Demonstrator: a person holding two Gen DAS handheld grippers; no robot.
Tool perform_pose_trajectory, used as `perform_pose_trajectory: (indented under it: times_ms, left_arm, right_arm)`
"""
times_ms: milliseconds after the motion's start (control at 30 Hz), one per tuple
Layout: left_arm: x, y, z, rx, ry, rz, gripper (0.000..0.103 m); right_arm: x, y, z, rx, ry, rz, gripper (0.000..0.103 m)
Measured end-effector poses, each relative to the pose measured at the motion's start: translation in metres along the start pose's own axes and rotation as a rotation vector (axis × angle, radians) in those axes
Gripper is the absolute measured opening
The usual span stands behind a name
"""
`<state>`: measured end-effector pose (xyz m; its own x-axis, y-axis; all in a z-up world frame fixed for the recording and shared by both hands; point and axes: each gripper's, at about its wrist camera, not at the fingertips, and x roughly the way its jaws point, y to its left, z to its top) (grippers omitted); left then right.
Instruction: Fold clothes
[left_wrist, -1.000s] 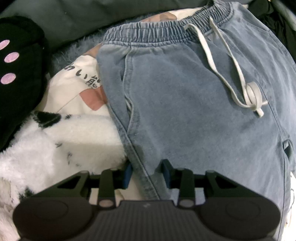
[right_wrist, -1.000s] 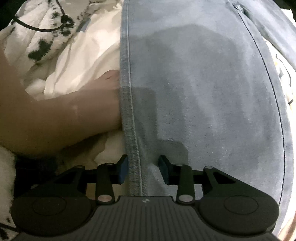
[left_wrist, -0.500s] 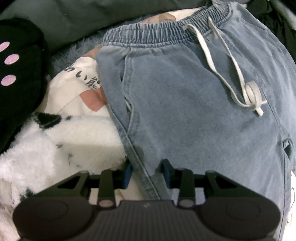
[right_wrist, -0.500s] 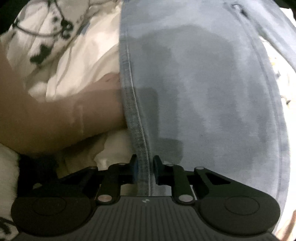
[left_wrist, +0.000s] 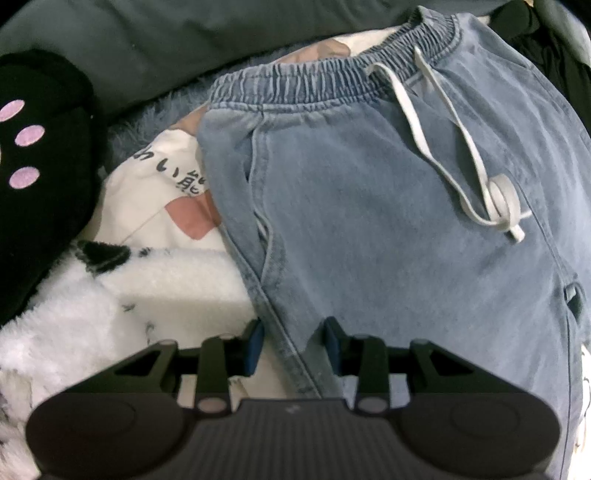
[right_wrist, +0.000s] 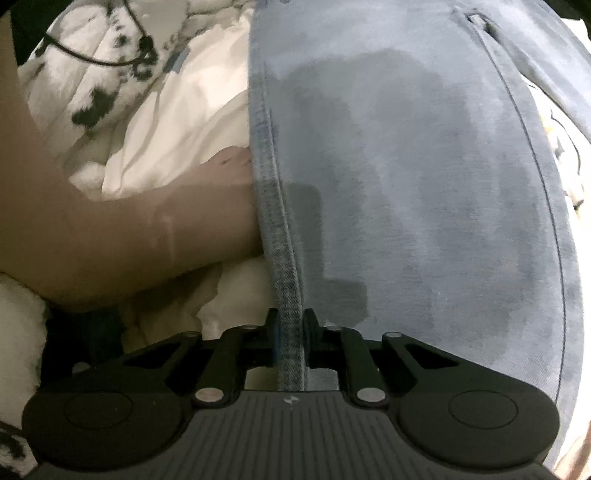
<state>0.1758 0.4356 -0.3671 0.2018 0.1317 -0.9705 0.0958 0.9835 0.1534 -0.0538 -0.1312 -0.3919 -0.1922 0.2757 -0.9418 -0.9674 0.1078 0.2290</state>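
My right tool (right_wrist: 290, 332) pinched the light-blue denim drawstring pants' (left_wrist: 388, 221) seam for folding; left tool (left_wrist: 293, 345) sat open, straddling their edge.

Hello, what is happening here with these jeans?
A person is folding light blue drawstring jeans laid over bedding. The right gripper is shut on the jeans' side seam. The left gripper is open, its fingers on either side of the seam near the pocket. No fold is made yet.
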Motion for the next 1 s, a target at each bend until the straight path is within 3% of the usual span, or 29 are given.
perform_pose_trajectory:
  times_ms: [233,433,500,533,800,867,1000]
  left_arm:
    - [0.002,0.006,0.003,-0.004,0.001,-0.007,0.037]
    - [0.005,0.007,0.005,0.007,0.003,-0.008,0.038]
    - [0.006,0.01,0.007,-0.001,0.005,-0.01,0.038]
    - [0.007,0.012,0.008,-0.005,0.006,-0.01,0.038]
    - [0.002,0.03,0.023,0.005,0.003,-0.027,0.038]
    - [-0.003,0.019,-0.005,-0.002,0.002,-0.031,0.038]
    - [-0.005,0.021,-0.008,-0.014,0.0,-0.052,0.038]
  right_arm:
    - [-0.009,-0.005,-0.002,0.016,-0.007,0.06,0.011]
    - [0.002,0.007,0.0,-0.039,-0.005,-0.001,0.016]
    - [0.006,0.012,0.0,-0.058,-0.004,-0.021,0.046]
    - [0.008,0.014,0.0,-0.067,-0.004,-0.031,0.048]
    - [0.018,0.029,0.002,-0.17,-0.013,-0.143,0.045]
    - [0.016,0.029,0.002,-0.182,-0.016,-0.172,0.045]
    - [0.006,0.021,0.004,-0.173,-0.02,-0.205,0.043]
